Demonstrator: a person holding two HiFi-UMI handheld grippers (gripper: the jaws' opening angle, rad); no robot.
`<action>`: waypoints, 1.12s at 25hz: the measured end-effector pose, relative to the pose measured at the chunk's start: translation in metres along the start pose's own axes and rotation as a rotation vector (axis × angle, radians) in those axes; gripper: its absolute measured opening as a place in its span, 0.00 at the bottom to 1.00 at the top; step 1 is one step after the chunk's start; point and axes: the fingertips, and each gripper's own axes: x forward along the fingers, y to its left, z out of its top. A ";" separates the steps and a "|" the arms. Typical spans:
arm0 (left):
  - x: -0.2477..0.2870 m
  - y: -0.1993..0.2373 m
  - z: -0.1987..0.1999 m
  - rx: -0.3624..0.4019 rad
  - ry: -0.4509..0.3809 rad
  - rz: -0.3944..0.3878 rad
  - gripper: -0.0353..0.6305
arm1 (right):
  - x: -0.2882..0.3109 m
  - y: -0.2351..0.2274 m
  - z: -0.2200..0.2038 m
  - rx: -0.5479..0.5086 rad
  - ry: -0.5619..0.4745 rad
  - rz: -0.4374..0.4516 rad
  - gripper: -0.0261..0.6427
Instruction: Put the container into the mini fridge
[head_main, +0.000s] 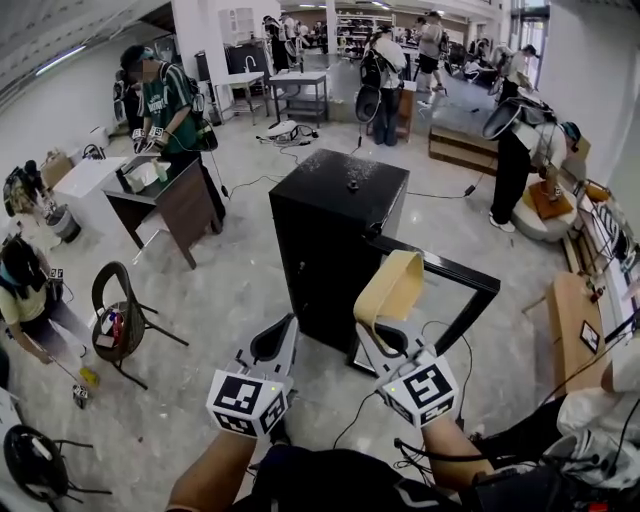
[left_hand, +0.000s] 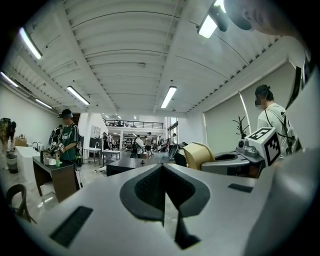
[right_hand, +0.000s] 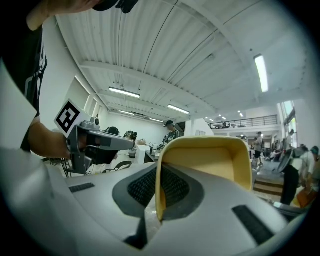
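yellow container (right_hand: 210, 160) edge pinched by right gripper (right_hand: 159, 182) fingers; left gripper (left_hand: 164, 192) clenched empty; mini fridge (head_main: 330, 235) open.

We face the mini fridge (head_main: 335, 235), which stands on the floor ahead of us with its door (head_main: 440, 262) swung out to the right. The container (head_main: 392, 285) hangs before that opening, its edge between the jaws of the right gripper (head_main: 378, 335). The left gripper (head_main: 283, 330) is just beside it, to the left. A desk (head_main: 180, 200) stands well left of the fridge, with a chair (head_main: 118, 300) nearer us.

The container (head_main: 392, 285) is tan, the mini fridge (head_main: 335, 215) black, the floor (head_main: 225, 300) grey.
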 end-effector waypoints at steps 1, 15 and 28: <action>0.003 0.006 0.000 -0.001 0.000 -0.005 0.07 | 0.006 0.000 0.001 -0.006 0.004 -0.006 0.06; 0.048 0.090 -0.008 -0.028 0.022 -0.071 0.07 | 0.091 -0.002 0.000 -0.039 0.071 -0.034 0.06; 0.075 0.159 -0.024 -0.044 0.048 -0.119 0.07 | 0.162 0.004 -0.012 -0.073 0.151 -0.057 0.06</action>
